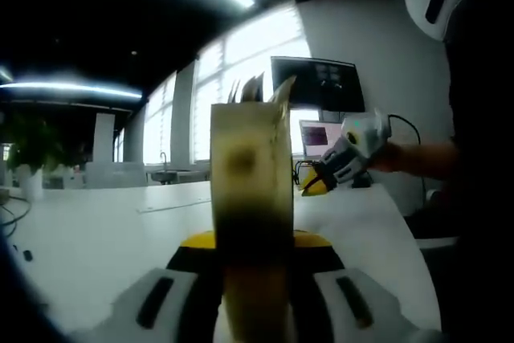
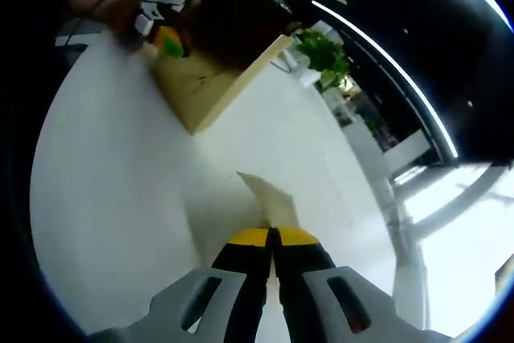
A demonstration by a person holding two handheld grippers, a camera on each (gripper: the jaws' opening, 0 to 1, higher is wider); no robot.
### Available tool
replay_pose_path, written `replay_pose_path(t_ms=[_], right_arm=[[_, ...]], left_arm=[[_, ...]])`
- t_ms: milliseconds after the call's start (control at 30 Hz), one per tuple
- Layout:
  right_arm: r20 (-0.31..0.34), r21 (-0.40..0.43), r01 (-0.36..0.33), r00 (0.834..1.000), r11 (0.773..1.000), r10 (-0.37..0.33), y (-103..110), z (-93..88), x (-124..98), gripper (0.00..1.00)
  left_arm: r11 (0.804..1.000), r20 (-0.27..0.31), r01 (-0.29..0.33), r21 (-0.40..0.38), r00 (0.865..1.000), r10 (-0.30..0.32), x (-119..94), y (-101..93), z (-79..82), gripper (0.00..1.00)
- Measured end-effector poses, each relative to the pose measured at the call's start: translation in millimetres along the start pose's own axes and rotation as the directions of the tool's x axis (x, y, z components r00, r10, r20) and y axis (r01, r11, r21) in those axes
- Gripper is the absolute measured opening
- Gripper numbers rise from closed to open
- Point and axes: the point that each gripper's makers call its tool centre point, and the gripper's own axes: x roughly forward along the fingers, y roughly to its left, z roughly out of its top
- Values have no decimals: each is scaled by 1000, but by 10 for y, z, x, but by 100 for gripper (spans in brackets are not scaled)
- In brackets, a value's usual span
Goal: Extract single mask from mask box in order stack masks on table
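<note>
We're clamping L gripper (image 1: 250, 238) on mask box (image 1: 250, 198); R gripper (image 2: 273, 236) pinching a mask (image 2: 271, 197) over table (image 2: 104, 198) mid.

bench (image 2: 112, 198) showing smooth white matt laminate, mask box (image 2: 205, 78) looking like plain tan matt cardboard, mask (image 2: 273, 198) reading as thin pale soft cloth, right tool (image 2: 273, 240) wearing matt black plastic with glossy yellow tips

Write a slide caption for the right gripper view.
Right gripper shut on a mask above the table; left gripper at the box.
</note>
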Motion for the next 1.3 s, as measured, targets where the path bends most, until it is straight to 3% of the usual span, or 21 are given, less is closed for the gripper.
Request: replay_pose_path(t_ms=[633, 1300], right_arm=[[9, 99, -40, 999, 994, 40, 276, -91, 31, 0], [5, 183, -57, 998, 982, 57, 357, -205, 0, 12]], left_arm=[[1000, -3, -1, 5, 1000, 1, 9, -20, 4, 34], [1000, -5, 0, 4, 1000, 0, 4, -4, -6, 34]])
